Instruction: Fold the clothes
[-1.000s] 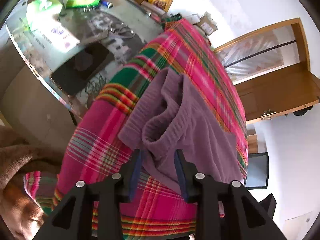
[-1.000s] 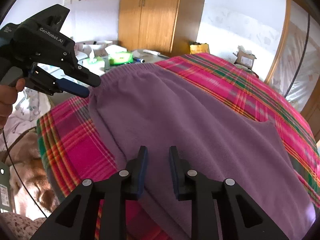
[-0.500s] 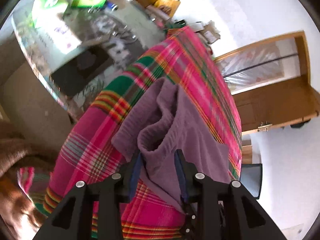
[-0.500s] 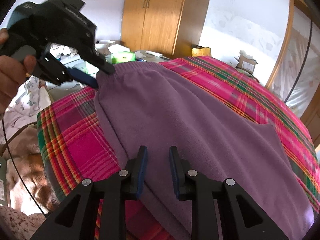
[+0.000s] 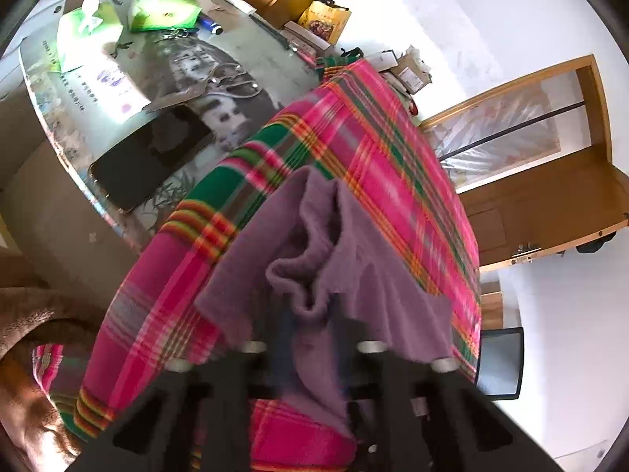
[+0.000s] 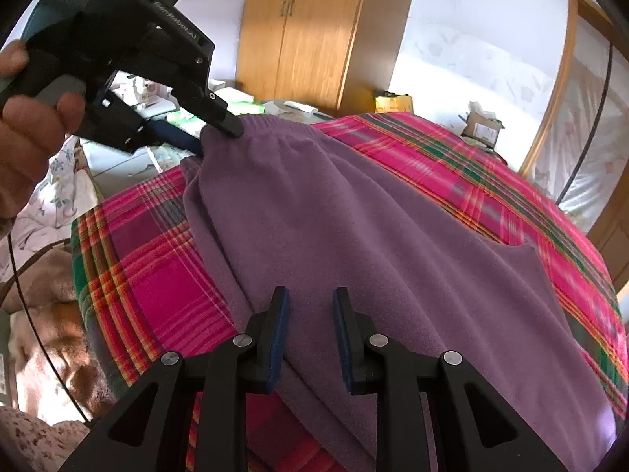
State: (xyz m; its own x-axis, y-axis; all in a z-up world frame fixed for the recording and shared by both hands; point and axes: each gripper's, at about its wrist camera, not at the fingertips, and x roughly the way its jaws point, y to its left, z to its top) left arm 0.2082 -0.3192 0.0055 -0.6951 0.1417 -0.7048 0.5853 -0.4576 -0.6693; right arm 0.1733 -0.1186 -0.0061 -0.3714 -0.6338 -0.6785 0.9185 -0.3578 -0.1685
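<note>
One purple garment [image 6: 393, 244] lying lengthwise along plaid bed [image 6: 149, 275], waistband far

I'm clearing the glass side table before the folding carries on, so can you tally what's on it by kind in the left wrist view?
Green tissue packs: 2
Dark phone: 1
Scissors: 1
Blue and white pen-like item: 1
Total: 5 that I can make out; the papers and boxes at the far edge are too jumbled to count.

Motion blur smears the left tongs [image 5: 310, 322] and waistband [image 5: 302, 287].
</note>
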